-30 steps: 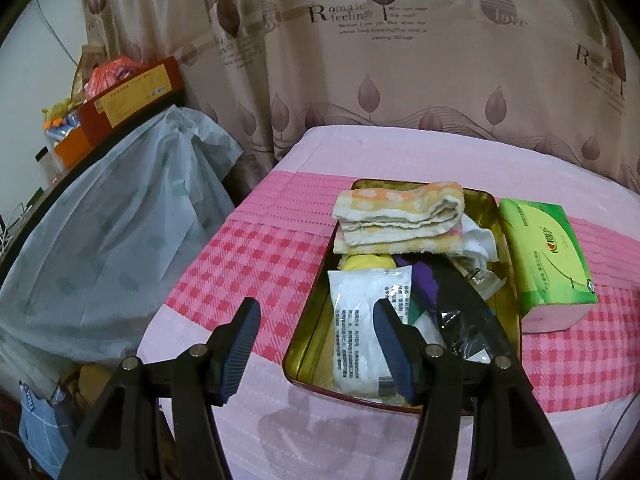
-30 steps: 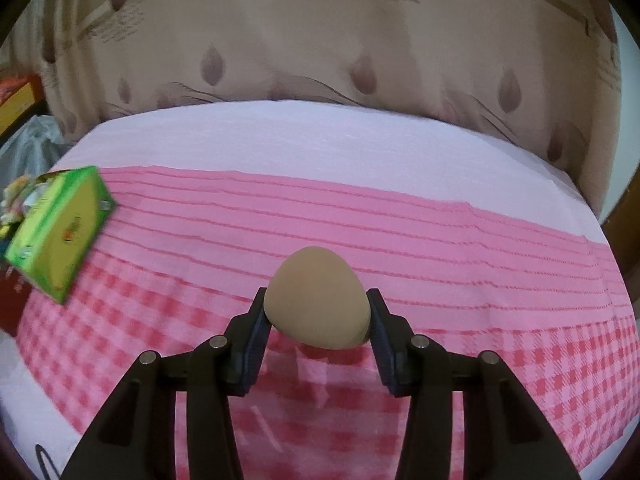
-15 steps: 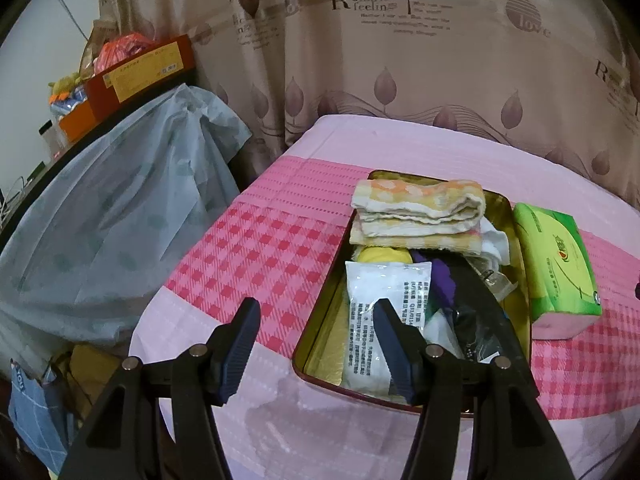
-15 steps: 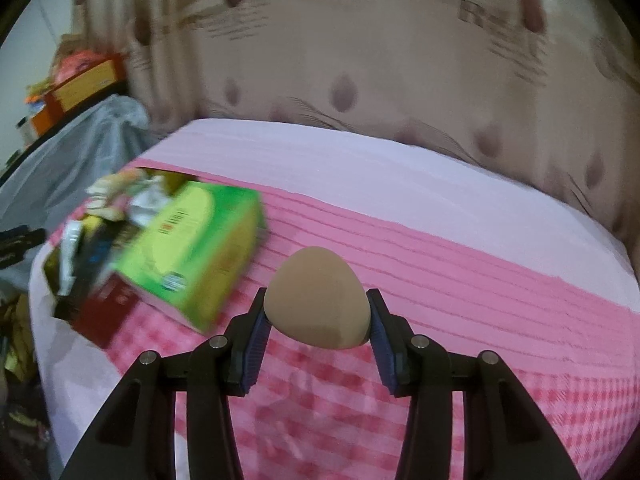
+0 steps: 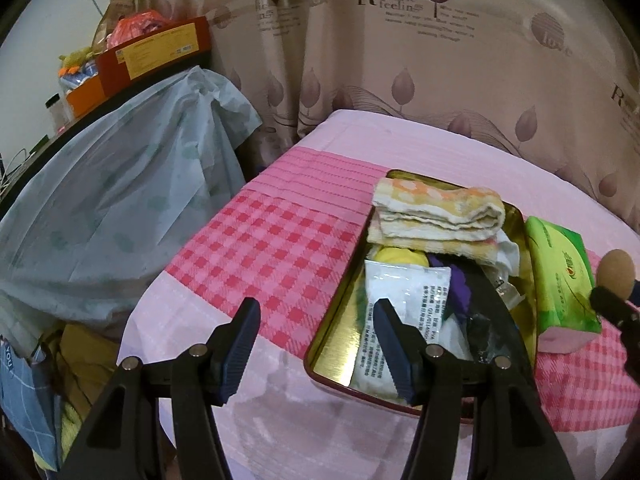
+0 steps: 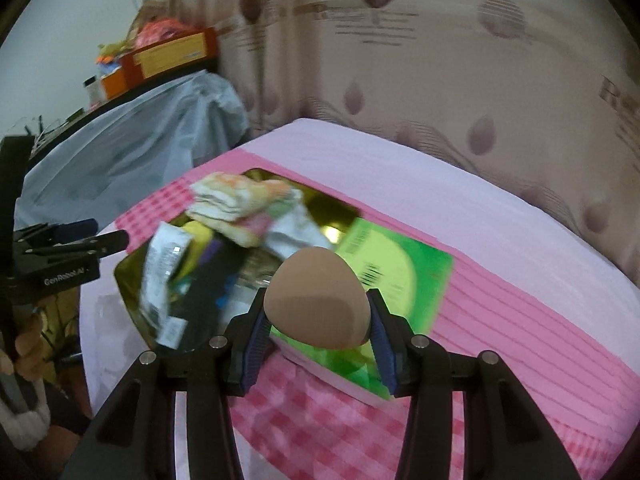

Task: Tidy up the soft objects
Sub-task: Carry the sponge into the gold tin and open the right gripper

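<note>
Now the tan egg-shaped sponge (image 6: 316, 298) sits pinched between the blue pads of the right tongs (image 6: 317, 330), its long axis running near to far along the fingers — the narrow tip points far, toward the curtain, and the broad end sits near the pads. It is carried in the air above the near left corner of the green tissue pack (image 6: 394, 276), just right of the gold tin tray (image 6: 128, 280). In the left wrist view the same sponge (image 5: 616, 270) shows at the far right edge, beside the tissue pack (image 5: 560, 276).

The tray (image 5: 340, 344) holds a folded orange-and-yellow towel (image 5: 436, 210) at its far end, with a white packet (image 5: 404, 312), something yellow (image 5: 398, 258), a purple piece (image 5: 458, 292) and a black item (image 5: 490, 320) nearer; the pack lies just right of the tray, long side along it.

The left tongs (image 5: 316, 338) hang spread and empty — over the tray's near left corner.

Everything rests on a bed (image 5: 272, 256) under a pink sheet with a red-checked band. A beige curtain (image 5: 400, 60) with leaf prints hangs behind it. To the left a pale blue cover (image 5: 120, 192) drapes over furniture, topped by a red box (image 5: 156, 54).
</note>
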The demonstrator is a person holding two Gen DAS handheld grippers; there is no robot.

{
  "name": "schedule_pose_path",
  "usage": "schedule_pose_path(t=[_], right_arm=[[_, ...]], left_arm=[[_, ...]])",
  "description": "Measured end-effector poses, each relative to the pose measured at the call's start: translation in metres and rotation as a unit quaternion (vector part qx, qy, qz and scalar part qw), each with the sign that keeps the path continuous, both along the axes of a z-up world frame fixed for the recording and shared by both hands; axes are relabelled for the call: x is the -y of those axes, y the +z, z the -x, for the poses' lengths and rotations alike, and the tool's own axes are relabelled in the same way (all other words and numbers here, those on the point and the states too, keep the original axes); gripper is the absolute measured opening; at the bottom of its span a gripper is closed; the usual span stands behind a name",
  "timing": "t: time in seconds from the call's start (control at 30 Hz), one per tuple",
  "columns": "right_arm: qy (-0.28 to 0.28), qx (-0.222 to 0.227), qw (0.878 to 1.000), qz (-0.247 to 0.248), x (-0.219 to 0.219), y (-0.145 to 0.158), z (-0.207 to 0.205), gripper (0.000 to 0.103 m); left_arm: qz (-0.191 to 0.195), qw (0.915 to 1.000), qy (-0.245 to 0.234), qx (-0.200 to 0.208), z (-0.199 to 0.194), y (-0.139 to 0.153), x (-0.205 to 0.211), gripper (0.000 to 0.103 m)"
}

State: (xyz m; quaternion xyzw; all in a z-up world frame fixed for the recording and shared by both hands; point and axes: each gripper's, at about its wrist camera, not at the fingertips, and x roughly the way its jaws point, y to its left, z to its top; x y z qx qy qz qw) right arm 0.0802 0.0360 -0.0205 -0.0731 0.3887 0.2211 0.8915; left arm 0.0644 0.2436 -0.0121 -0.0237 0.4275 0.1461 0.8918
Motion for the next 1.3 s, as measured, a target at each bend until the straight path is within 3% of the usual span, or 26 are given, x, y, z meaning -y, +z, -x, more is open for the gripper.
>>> schedule_pose_path(t=[0.4, 0.7, 1.3], right_arm=[[0.036, -0.011, 0.999, 0.012, -0.057, -0.012, -0.023, 0.043], [0.044, -0.025, 0.998, 0.028, -0.081, -0.026, -0.039, 0.043], [0.009, -0.040, 0.999, 0.018, -0.097, -0.044, -0.065, 0.047]], left_arm=[[0.017, 0.9998, 0.011, 0.006, 0.001, -0.001, -0.010, 0.060], [0.006, 0.9988, 0.045, 0.016, 0.005, 0.003, -0.021, 0.060], [-0.017, 0.9987, 0.044, 0.021, 0.006, 0.006, -0.017, 0.060]])
